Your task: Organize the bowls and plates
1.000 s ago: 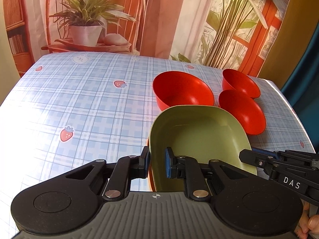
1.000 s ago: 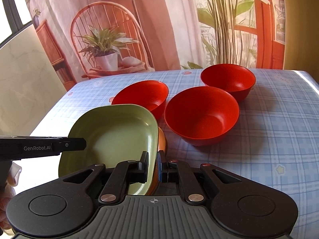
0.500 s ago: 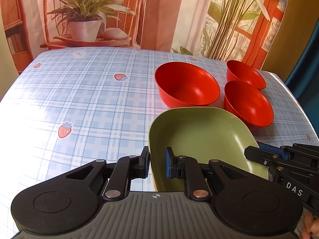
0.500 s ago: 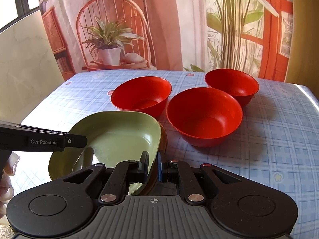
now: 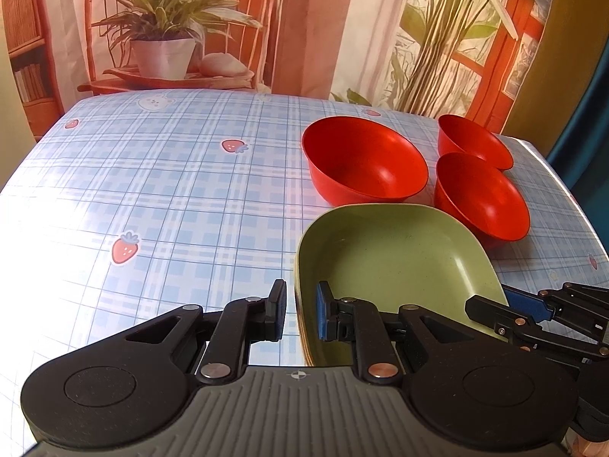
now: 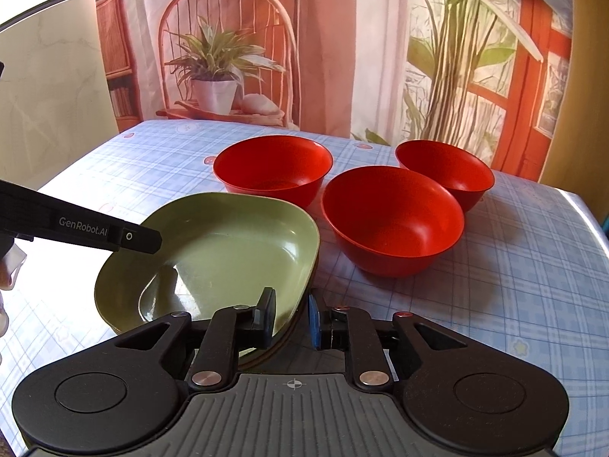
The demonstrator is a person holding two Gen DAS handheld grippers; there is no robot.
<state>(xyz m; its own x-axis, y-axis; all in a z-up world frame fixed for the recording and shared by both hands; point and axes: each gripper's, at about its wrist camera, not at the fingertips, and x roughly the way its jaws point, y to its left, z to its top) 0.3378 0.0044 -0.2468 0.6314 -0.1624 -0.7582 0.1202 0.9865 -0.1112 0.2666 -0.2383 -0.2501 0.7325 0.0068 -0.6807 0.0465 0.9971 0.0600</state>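
A green square plate (image 5: 396,262) tops a small stack of plates at the table's near edge; it also shows in the right wrist view (image 6: 228,251). My left gripper (image 5: 300,310) straddles its left rim with the jaws slightly apart, not pinching. My right gripper (image 6: 291,318) straddles its right rim, jaws also slightly apart. Three red bowls stand beyond the plate: a left one (image 6: 272,167), a near right one (image 6: 392,221) and a far right one (image 6: 445,171). The same bowls show in the left wrist view (image 5: 365,160), (image 5: 481,194), (image 5: 472,141).
The table (image 5: 171,198) has a blue plaid cloth with strawberry prints. A backdrop (image 6: 327,45) with a printed chair, plants and a window hangs behind its far edge. The table's right edge (image 6: 586,213) runs close to the bowls.
Both grippers have opened a little and let go of the plate stack's rims. The stack has come down to rest on the table near the bowls.
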